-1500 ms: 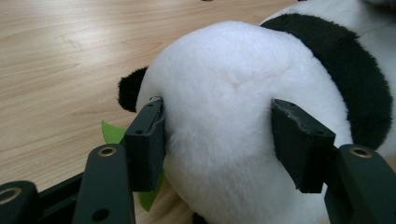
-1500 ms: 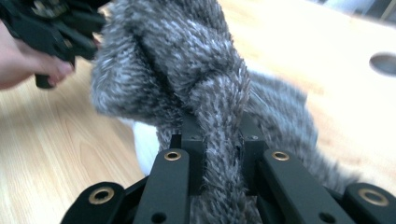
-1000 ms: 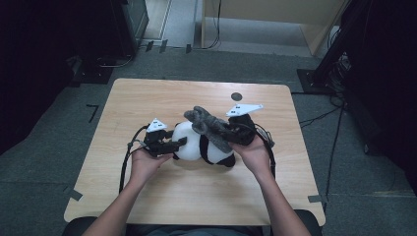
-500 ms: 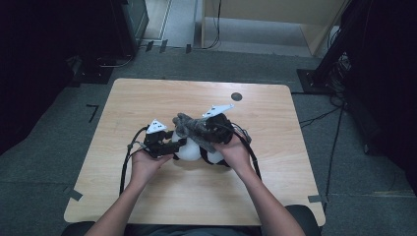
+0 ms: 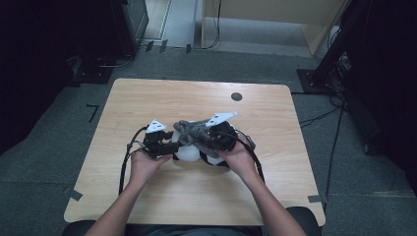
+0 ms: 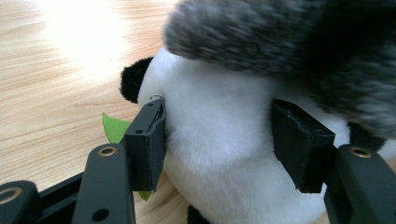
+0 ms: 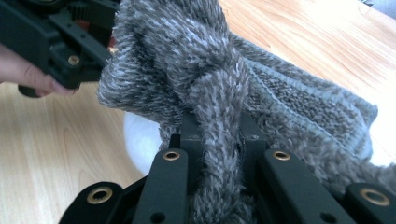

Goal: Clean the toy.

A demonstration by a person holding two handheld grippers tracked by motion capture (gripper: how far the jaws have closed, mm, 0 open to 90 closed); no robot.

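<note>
Since the earlier frames we had brought the right gripper [image 5: 199, 137] and the grey fuzzy cloth [image 5: 193, 131] leftward and lower, from the right of centre in the high view to the middle of the frame, so that the cloth lay draped over the plush panda [image 5: 189, 152]. The left gripper [image 5: 172, 145] had stayed where it was, left of centre, beside the toy.

In the left gripper view our pads [image 6: 148, 140] pressed into the panda's white body [image 6: 219, 154] from both sides, clamping it, with the grey cloth [image 6: 280, 42] across the upper right of the frame and a green leaf [image 6: 114, 127] showing at the left of the toy. In the right gripper view our jaws were pinched tight on a fold of the cloth [image 7: 219, 107] at lower centre, and the left gripper [image 7: 56, 42] sat at the upper left. The panda rested on the wooden table [image 5: 147, 98], touching both grippers, at the frame's centre.
</note>
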